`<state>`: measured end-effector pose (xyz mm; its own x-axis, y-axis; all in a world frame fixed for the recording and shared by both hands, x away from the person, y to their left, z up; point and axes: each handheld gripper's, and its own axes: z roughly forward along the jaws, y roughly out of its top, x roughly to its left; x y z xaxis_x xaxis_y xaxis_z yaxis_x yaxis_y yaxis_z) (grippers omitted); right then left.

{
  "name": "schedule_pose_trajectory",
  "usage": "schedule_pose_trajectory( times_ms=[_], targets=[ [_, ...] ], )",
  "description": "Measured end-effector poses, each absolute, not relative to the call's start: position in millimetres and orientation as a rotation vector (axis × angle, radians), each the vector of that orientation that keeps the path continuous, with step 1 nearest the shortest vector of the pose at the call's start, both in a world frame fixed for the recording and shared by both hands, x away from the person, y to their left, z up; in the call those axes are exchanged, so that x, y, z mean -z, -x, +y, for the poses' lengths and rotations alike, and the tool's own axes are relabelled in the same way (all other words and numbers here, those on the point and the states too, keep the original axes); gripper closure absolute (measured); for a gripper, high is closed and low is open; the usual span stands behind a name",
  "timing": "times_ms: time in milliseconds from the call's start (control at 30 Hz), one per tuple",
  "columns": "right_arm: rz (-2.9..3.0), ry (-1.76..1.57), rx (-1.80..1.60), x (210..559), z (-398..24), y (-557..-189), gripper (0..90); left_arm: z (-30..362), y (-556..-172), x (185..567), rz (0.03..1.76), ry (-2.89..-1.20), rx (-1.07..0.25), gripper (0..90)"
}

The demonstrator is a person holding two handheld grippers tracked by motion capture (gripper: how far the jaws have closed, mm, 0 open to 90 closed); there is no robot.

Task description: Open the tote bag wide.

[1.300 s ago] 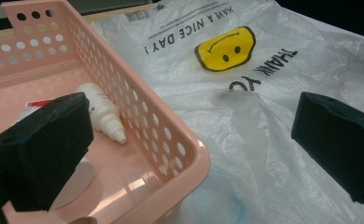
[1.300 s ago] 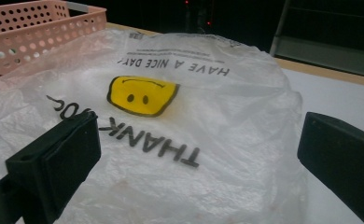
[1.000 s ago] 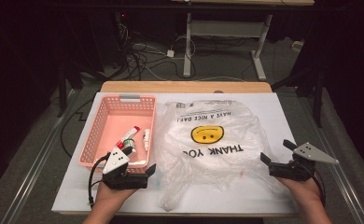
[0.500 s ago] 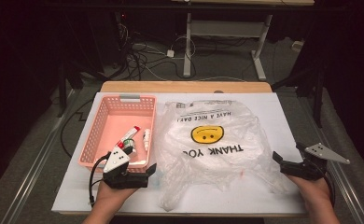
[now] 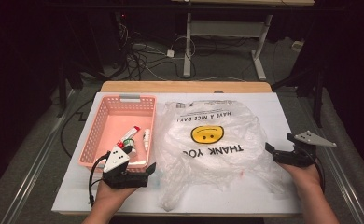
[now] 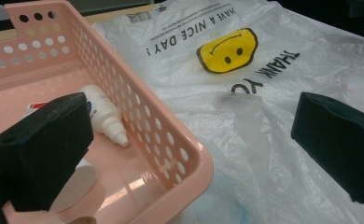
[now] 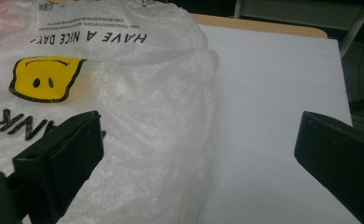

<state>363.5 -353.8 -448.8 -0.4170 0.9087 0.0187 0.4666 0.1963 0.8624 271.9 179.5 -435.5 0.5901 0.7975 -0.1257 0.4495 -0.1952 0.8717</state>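
The left gripper hovers wide open and empty at the pink basket's near corner, the plastic bag just beside it. The right gripper, also agape, waits at the bag's far edge — likely pre-grasp; next, pinching the film.

The tabletop carries a basket on its left half and a plastic bag at its centre, the two just beside each other. In the basket, at its near end, lie a tube and a small bottle, the bottle to the right of the tube. The left tool sits at the basket's near right corner, one jaw over the basket, the other over the bag's left edge. The right tool sits at the bag's right edge, one jaw over the bag, the other over bare tabletop. Behind the tabletop, cables lie on the floor before a desk frame.
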Motion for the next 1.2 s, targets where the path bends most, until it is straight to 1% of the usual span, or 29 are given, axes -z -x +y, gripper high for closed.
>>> schedule_pose_trajectory(
  times_ms=[67,233,333,433,500,533,633,667,733,833,967,1000,1100,1200],
  targets=[
    [1.980,-1.283,-1.129,447.4,-351.6,-371.6,2.1,179.3,-271.8,435.7,1.012,-1.834,-0.442,0.0],
    [1.979,-1.306,-1.124,443.7,-348.6,-394.4,8.7,177.6,-271.5,436.6,1.007,-1.842,-0.436,0.0],
    [1.985,-1.323,-1.122,442.1,-346.6,-403.9,10.4,176.5,-271.7,436.9,1.004,-1.851,-0.444,0.0],
    [2.005,-1.335,-1.119,439.9,-343.2,-424.5,15.3,173.8,-271.1,437.0,0.993,-1.869,-0.460,0.0],
    [2.012,-1.337,-1.116,439.4,-342.2,-430.0,15.7,173.1,-271.3,437.2,0.992,-1.869,-0.455,0.0],
    [2.022,-1.339,-1.114,438.8,-340.1,-440.5,18.8,172.9,-271.4,437.2,0.992,-1.869,-0.453,0.0],
    [2.035,-1.355,-1.120,439.8,-336.3,-455.2,23.0,171.9,-271.4,437.6,0.997,-1.868,-0.448,0.0],
    [2.035,-1.355,-1.120,439.8,-336.3,-455.2,23.0,171.9,-271.4,437.6,0.997,-1.868,-0.448,0.0],
    [2.085,-1.393,-1.101,444.9,-331.5,-469.4,25.7,170.1,-270.5,436.8,0.989,-1.870,-0.443,0.0],
    [2.132,-1.423,-1.071,452.7,-325.9,-481.0,25.2,168.6,-269.8,436.4,0.984,-1.875,-0.452,0.0],
    [2.158,-1.446,-1.041,463.4,-319.9,-487.1,25.5,167.9,-269.3,437.1,0.973,-1.880,-0.446,0.0],
    [2.189,-1.453,-1.010,473.0,-314.9,-489.3,25.4,167.8,-269.4,437.5,0.970,-1.884,-0.448,0.0],
    [2.230,-1.443,-0.968,484.7,-306.9,-489.6,24.9,168.0,-269.7,438.0,0.972,-1.885,-0.442,0.0],
    [2.250,-1.355,-0.911,485.0,-298.2,-484.4,37.8,167.8,-268.2,437.0,0.968,-1.884,-0.443,0.0]
  ],
)
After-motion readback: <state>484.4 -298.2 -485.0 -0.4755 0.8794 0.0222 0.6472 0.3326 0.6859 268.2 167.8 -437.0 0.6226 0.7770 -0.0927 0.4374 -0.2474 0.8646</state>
